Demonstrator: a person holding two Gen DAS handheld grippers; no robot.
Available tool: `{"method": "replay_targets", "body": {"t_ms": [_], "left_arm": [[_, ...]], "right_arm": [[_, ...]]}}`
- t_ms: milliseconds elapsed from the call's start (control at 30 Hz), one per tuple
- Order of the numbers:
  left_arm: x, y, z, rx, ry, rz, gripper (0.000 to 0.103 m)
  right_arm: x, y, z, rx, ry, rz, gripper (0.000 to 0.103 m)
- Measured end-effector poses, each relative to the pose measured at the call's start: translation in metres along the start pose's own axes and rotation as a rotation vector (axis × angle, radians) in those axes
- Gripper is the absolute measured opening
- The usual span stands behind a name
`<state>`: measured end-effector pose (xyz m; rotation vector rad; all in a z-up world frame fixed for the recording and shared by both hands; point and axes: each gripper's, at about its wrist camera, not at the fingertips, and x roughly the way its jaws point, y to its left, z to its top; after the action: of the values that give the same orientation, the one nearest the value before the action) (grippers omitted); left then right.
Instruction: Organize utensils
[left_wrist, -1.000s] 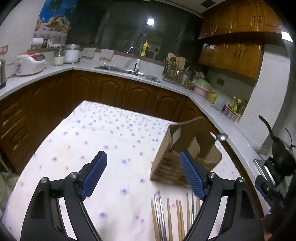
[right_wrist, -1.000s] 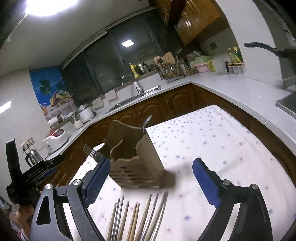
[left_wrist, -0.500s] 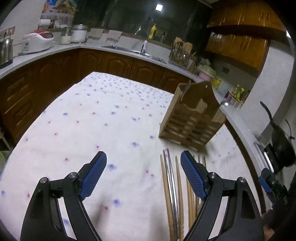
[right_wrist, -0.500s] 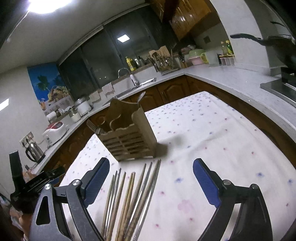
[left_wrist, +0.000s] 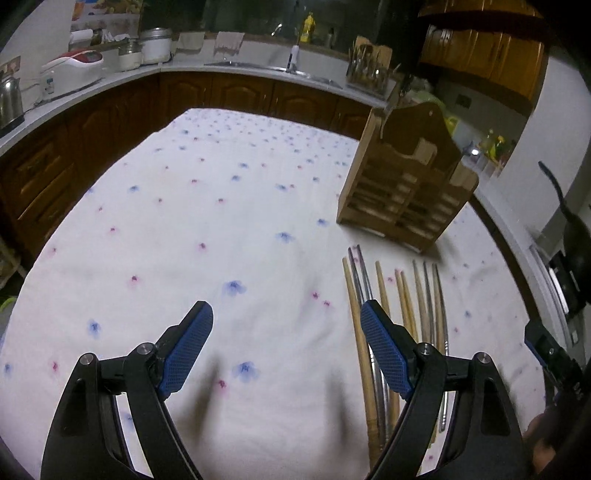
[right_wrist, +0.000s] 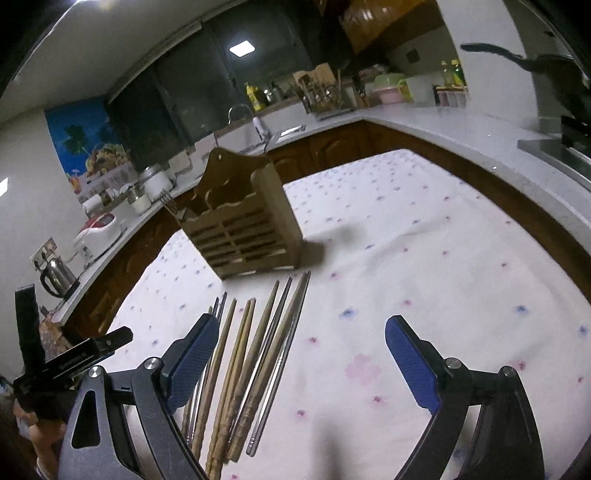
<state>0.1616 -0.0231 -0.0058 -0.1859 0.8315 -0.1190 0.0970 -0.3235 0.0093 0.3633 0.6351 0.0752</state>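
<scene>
Since the chopsticks lying on the counter just near of the wooden holder look thin, stiff, light and slippery, pinch mid-length; left gripper and right gripper gape wide, empty.

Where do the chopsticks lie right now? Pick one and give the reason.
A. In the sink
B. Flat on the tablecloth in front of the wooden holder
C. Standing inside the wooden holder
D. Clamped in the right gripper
B: the chopsticks lie flat in a row on the tablecloth, in front of the wooden holder, and both grippers are open and empty.
</scene>
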Motion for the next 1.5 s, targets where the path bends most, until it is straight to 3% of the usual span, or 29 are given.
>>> {"method": "replay_targets", "body": {"t_ms": [100, 167, 333, 433, 667, 733, 833, 1033, 1233, 1300, 1433, 1500], "left_arm": [[0.010, -0.005, 0.002, 0.016, 0.035, 0.007, 0.084], [0.019, -0.010, 0.005, 0.033, 0.058, 0.015, 0.084], [0.042, -0.022, 0.017, 0.066, 0.113, 0.022, 0.084], [0.054, -0.028, 0.025, 0.074, 0.122, 0.018, 0.083], [0.086, -0.046, 0.031, 0.123, 0.192, 0.027, 0.070], [0.093, -0.050, 0.028, 0.142, 0.212, 0.030, 0.064], [0.095, -0.057, 0.024, 0.189, 0.195, 0.035, 0.064], [0.090, -0.051, 0.021, 0.227, 0.201, 0.025, 0.057], [0.098, -0.066, 0.022, 0.259, 0.206, 0.051, 0.055], [0.101, -0.068, 0.025, 0.265, 0.201, 0.055, 0.047], [0.105, -0.073, 0.030, 0.276, 0.193, 0.044, 0.011], [0.106, -0.074, 0.031, 0.281, 0.187, 0.045, 0.009]], "right_arm": [[0.009, 0.006, 0.000, -0.021, 0.020, 0.007, 0.091], [0.017, 0.009, 0.001, -0.043, 0.035, 0.007, 0.084], [0.052, 0.012, 0.008, -0.057, 0.112, -0.010, 0.053], [0.070, 0.012, 0.013, -0.061, 0.147, -0.019, 0.044], [0.108, 0.015, 0.014, -0.098, 0.234, -0.060, 0.028], [0.119, 0.016, 0.010, -0.118, 0.272, -0.080, 0.019], [0.116, 0.011, 0.007, -0.131, 0.258, -0.098, 0.009], [0.097, -0.006, 0.003, -0.120, 0.262, -0.116, 0.008], [0.106, -0.015, 0.014, -0.064, 0.252, -0.111, 0.015], [0.113, -0.014, 0.018, -0.070, 0.252, -0.121, 0.015], [0.125, -0.011, 0.023, -0.093, 0.234, -0.141, 0.014], [0.129, -0.009, 0.025, -0.104, 0.231, -0.154, 0.012]]}}
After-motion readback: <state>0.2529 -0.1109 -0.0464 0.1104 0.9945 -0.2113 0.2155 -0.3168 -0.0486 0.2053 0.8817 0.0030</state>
